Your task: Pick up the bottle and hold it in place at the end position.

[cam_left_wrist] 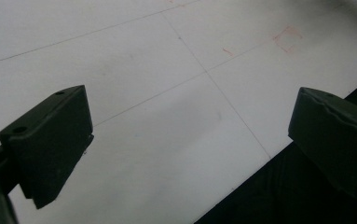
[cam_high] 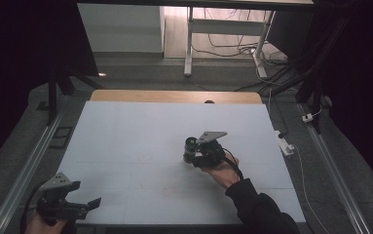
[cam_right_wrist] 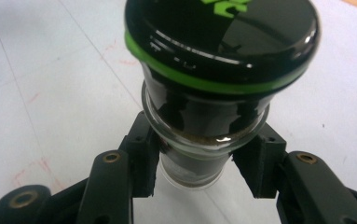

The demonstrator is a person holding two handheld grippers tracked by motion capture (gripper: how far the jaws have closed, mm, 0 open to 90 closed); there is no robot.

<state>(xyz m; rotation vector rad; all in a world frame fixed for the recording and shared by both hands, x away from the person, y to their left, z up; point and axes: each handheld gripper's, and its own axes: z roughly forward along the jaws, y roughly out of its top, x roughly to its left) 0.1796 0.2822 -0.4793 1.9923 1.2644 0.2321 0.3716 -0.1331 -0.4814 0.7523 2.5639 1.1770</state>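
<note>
A small glass jar (cam_right_wrist: 195,140) with dark contents and a black lid (cam_right_wrist: 220,42) ringed in green stands upright on the white table mat (cam_high: 140,131), right of the middle. My right gripper (cam_right_wrist: 199,161) is shut on the jar, one pad pressed to each side of the glass below the lid. In the high view the jar (cam_high: 190,145) shows just left of the right gripper (cam_high: 196,155), held by a hand in a dark sleeve. My left gripper (cam_high: 87,193) hangs open at the mat's front left corner, its jaws (cam_left_wrist: 190,140) wide apart with nothing between them.
A wooden strip (cam_high: 174,96) borders the mat's far edge. A white power strip (cam_high: 285,146) with a cable lies just off the right side. Metal rails (cam_high: 23,170) run along both sides. Faint red marks (cam_left_wrist: 287,38) are drawn on the mat.
</note>
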